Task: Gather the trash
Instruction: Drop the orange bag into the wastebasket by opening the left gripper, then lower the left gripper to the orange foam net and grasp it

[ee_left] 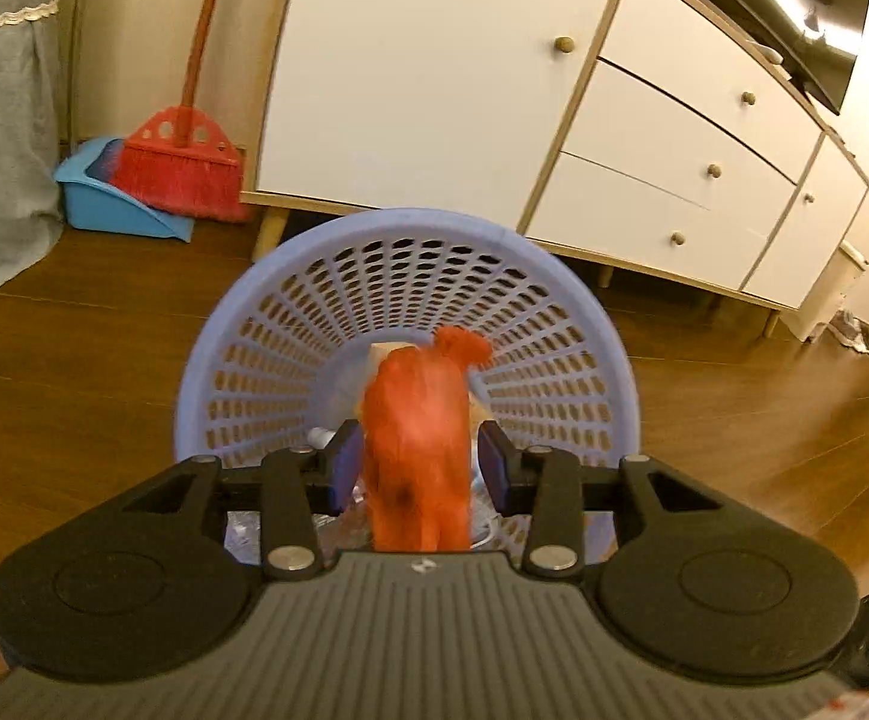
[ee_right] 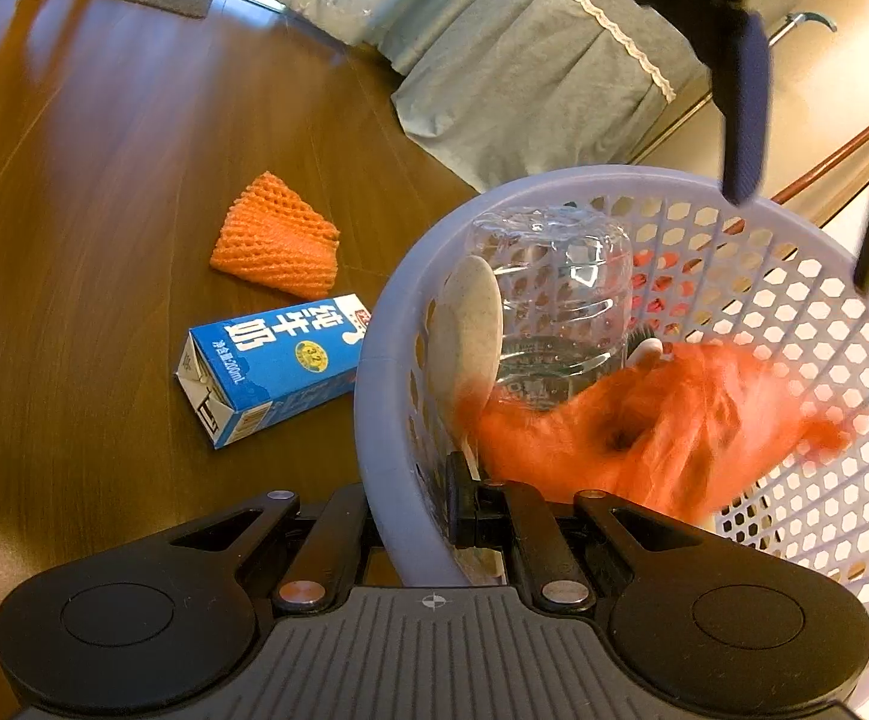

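Jaws of L gripper (ee_left: pixel 416 471) stand apart, w/ an orange bag (ee_left: pixel 419 444) blurred between them; pads not pressing it, so it looks let go. R gripper (ee_right: pixel 416 510) jaws clench the rim of the basket (ee_right: pixel 374 372), one finger inside the wall, one outside.

L wrist view: lilac basket fills centre, mouth toward camera, on wood floor (ee_left: pixel 74 360). White cabinet (ee_left: pixel 434 78) at 12 to 2 o'clock. Red broom (ee_left: pixel 182 174) w/ blue dustpan (ee_left: pixel 116 204) at 10 o'clock, leaning by wall.

R wrist view: basket at 3 o'clock, tilted. Inside it: clear bottle (ee_right: pixel 560 294), pale oval disc (ee_right: pixel 467 330) against the wall, orange bag blurred at the bottom, over the bottle's lower end. L gripper's fingers hang at 1 o'clock above the rim.

On floor outside basket: blue milk carton (ee_right: pixel 272 366) at 9 o'clock, lying on its side, just beside the basket wall. Orange foam net (ee_right: pixel 278 246) at 10 o'clock, near carton, not touching. Grey-blue cloth (ee_right: pixel 524 78) w/ lace trim at 12 o'clock.
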The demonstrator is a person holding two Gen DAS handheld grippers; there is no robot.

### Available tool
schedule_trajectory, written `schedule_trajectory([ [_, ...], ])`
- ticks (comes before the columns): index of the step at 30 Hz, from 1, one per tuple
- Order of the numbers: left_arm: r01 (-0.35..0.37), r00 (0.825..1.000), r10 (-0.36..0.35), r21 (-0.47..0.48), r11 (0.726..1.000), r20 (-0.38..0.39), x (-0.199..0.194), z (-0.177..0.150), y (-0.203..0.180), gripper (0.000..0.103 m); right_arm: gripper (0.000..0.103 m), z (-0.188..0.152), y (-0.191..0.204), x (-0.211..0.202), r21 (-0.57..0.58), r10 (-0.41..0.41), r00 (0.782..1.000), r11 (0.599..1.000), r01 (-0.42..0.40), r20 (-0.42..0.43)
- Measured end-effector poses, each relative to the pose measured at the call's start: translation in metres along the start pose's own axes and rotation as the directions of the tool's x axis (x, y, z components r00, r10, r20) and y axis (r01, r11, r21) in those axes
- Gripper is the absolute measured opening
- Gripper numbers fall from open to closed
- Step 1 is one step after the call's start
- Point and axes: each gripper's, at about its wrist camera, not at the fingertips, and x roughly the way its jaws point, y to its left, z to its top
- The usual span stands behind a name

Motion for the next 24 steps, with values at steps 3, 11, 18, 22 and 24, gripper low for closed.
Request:
schedule_trajectory([
  [3,-0.008,1.000,0.008,-0.032,0.999,-0.001,-0.007,-0.003,0.009,0.036,0.003,0.000,0.000,0.001,-0.001,0.000,1.000,1.000,0.000,-0.001],
  [11,-0.094,0.996,0.094,-0.078,0.993,0.002,-0.033,-0.022,0.043,0.036,0.003,0.001,0.001,0.002,0.001,0.000,1.000,1.000,0.000,-0.001],
  [18,-0.267,0.964,0.265,-0.149,0.952,-0.031,-0.060,-0.058,0.097,0.036,0.003,0.002,0.000,0.003,0.009,-0.003,1.000,1.000,0.003,-0.002],
  [22,-0.339,0.941,0.331,-0.161,0.927,-0.075,-0.066,-0.084,0.116,0.036,0.003,0.003,-0.001,0.006,0.010,-0.008,1.000,1.000,0.008,-0.005],
  [24,-0.353,0.935,0.342,-0.159,0.922,-0.093,-0.065,-0.096,0.121,0.037,0.003,0.003,-0.001,0.007,0.010,-0.010,1.000,1.000,0.010,-0.005],
])
